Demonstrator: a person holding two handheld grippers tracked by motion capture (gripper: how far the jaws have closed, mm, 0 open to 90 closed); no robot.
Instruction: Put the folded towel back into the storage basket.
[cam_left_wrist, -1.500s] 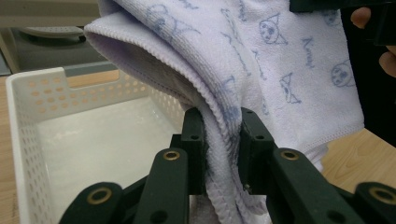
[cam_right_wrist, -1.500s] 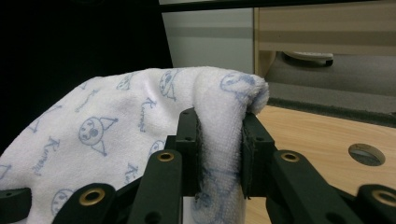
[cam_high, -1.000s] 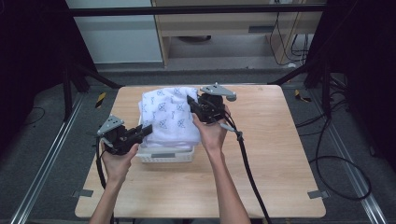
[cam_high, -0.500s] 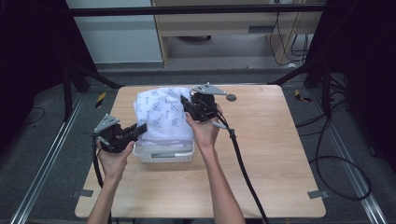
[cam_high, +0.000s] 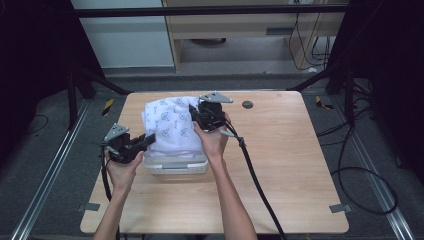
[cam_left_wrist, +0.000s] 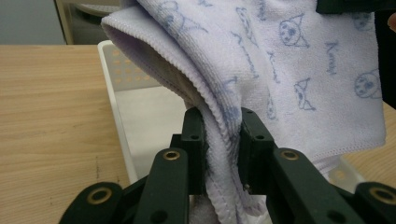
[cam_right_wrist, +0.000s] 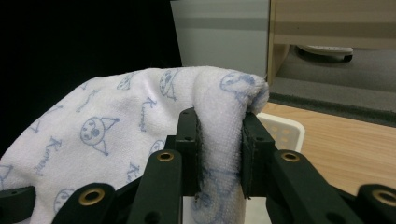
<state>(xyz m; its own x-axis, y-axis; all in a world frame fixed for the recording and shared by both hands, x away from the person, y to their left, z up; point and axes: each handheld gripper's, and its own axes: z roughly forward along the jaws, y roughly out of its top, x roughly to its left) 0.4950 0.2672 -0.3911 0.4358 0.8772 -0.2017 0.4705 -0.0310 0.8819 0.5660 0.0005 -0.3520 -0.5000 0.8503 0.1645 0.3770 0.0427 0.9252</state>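
A white towel (cam_high: 172, 125) printed with blue cat faces hangs over a white perforated basket (cam_high: 175, 165) in the middle of the table. My left gripper (cam_high: 148, 139) is shut on the towel's near left edge; in the left gripper view the towel (cam_left_wrist: 280, 60) is folded between the jaws at the left gripper (cam_left_wrist: 223, 154), above the basket (cam_left_wrist: 126, 93). My right gripper (cam_high: 196, 114) is shut on the towel's far right corner; the right gripper view has a bunched corner of towel (cam_right_wrist: 140, 126) pinched in the right gripper (cam_right_wrist: 220, 154), held above the basket's rim (cam_right_wrist: 280, 128).
The wooden table (cam_high: 300, 165) has free room to the right and front of the basket. A small dark round mark (cam_high: 247, 104) lies near the far edge. The right gripper's cable (cam_high: 255, 170) trails over the table toward the front. Dark stands and cables line the floor around.
Both grippers have shifted left with the towel. The right gripper has moved further left over the basket, and the towel is bunched more narrowly.
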